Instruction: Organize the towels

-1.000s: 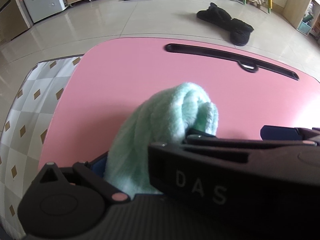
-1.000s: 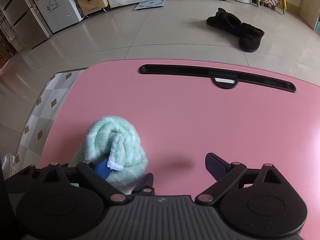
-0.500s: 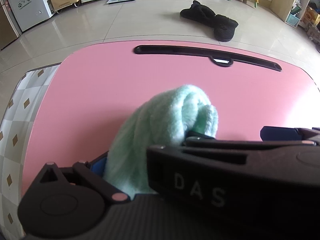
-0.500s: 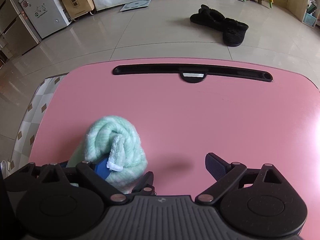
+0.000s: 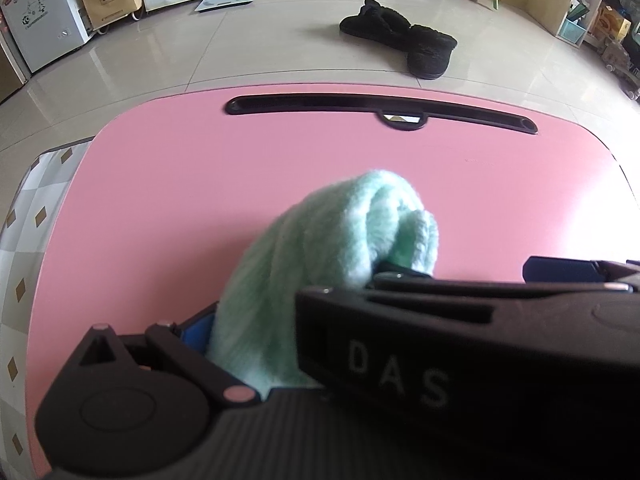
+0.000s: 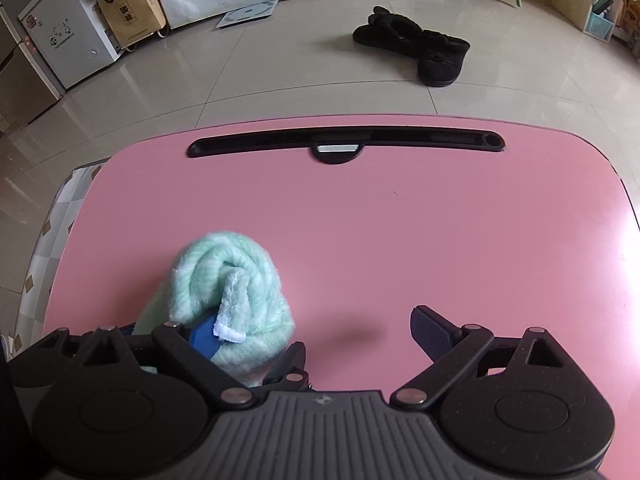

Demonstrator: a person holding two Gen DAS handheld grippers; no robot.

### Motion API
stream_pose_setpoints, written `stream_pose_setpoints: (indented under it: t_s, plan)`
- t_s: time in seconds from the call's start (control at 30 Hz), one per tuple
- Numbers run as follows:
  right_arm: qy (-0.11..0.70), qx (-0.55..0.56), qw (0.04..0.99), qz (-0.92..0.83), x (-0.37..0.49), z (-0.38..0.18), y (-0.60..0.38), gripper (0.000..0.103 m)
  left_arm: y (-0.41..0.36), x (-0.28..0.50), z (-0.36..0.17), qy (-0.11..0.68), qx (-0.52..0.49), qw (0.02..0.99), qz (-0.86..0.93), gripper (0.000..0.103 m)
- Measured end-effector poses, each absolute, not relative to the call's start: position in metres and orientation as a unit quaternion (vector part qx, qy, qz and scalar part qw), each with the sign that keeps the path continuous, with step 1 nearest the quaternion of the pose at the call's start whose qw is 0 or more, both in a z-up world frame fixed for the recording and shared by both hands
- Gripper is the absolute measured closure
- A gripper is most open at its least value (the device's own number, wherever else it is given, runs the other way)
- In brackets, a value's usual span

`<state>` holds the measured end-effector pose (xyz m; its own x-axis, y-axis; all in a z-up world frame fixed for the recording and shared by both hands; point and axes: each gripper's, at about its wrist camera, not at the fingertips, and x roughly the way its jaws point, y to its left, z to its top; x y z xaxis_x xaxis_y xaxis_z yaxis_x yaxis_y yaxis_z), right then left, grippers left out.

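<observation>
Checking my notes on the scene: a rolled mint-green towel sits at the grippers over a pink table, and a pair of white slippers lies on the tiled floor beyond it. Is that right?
One detail is off: the slippers on the tiled floor are black, not white. The right wrist view shows them clearly beyond the pink table. The rest holds: the rolled mint-green towel sits at the grippers.

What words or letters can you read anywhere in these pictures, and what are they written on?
"DAS": raised letters on the black gripper body crossing the left wrist view.
White fridge: red sticker and a logo, too small to read.
Brown cardboard box: dark square mark, too blurred to read.
Nothing readable on the green towel or pink table.
</observation>
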<state>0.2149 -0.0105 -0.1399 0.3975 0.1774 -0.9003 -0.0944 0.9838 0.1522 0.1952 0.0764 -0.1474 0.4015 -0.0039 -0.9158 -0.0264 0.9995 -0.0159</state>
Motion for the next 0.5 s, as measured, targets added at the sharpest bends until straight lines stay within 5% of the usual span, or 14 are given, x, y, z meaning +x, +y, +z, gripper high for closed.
stream_pose_setpoints:
  t_s: [0.5]
  plan:
    - [0.545,0.054,0.835,0.050,0.217,-0.139,-0.036,0.008,0.055,0.200,-0.147,0.548,-0.011,0.836,-0.002,0.000]
